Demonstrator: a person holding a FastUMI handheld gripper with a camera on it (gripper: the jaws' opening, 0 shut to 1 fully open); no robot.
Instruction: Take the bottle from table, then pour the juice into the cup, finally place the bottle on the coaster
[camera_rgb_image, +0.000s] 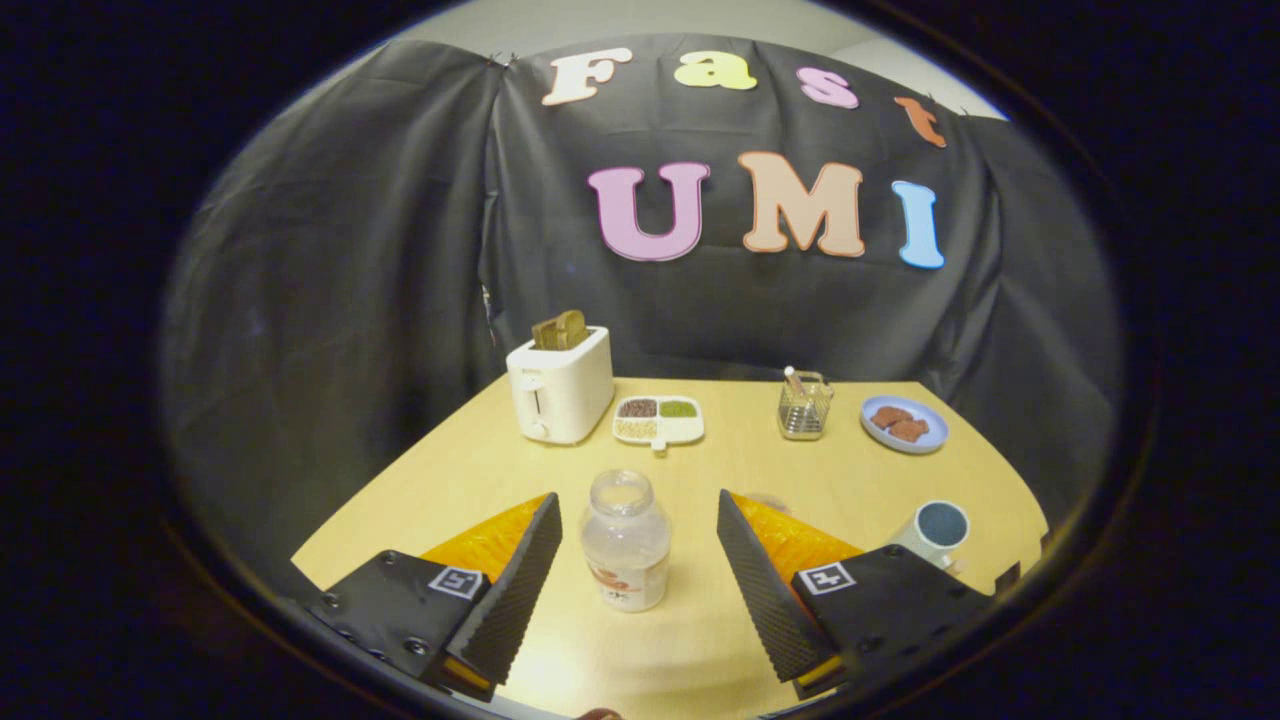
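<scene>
A clear, uncapped bottle (625, 542) with a label low on its side stands upright on the wooden table (860, 475). It sits between the two fingertips of my gripper (638, 508), with a gap on each side; neither finger touches it. The gripper is open. A white cup (936, 532) with a dark inside stands to the right, just beyond the right finger (765, 590). A round brownish edge, perhaps the coaster (768, 500), peeks out behind the right finger's tip; most of it is hidden.
Along the back of the table stand a white toaster (560, 395) holding bread, a divided white tray (658, 419) of grains, a wire holder (804, 405) and a blue plate (904, 424) with brown pieces. Black cloth walls close the booth behind.
</scene>
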